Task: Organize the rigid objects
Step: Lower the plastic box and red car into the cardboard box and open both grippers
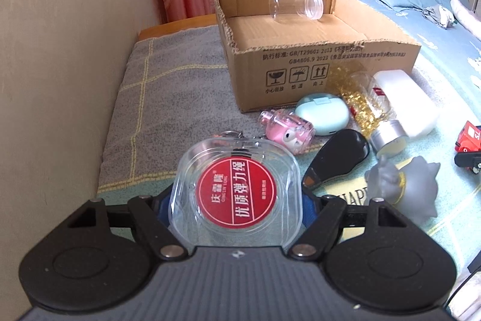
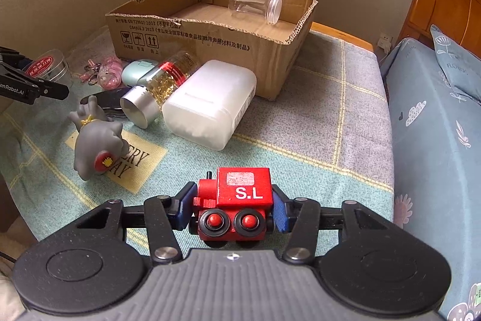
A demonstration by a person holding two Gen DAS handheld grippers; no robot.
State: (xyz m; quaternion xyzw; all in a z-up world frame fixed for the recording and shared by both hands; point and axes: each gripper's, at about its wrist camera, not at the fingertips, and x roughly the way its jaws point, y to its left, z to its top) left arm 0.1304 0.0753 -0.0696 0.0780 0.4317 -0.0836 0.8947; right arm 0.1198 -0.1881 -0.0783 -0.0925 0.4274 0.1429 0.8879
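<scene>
My left gripper (image 1: 236,202) is shut on a clear plastic case with a round red label (image 1: 234,194), held just above the blanket; the same case (image 2: 48,65) shows at the left edge of the right wrist view. My right gripper (image 2: 234,208) is shut on a red toy train marked "S.L" (image 2: 243,188), its blue pads pressing both sides. An open cardboard box (image 1: 315,62) (image 2: 210,41) stands ahead by the wall. A clear jar (image 1: 296,6) (image 2: 255,6) lies on its side inside it.
Loose items lie in front of the box: a pink keychain (image 1: 288,131), a mint case (image 1: 321,113), a black fob (image 1: 339,155), a gold-flake bottle (image 2: 168,80), a white container (image 2: 210,104) and a grey figurine (image 2: 96,137). A bed with pillows (image 2: 436,110) lies to the right.
</scene>
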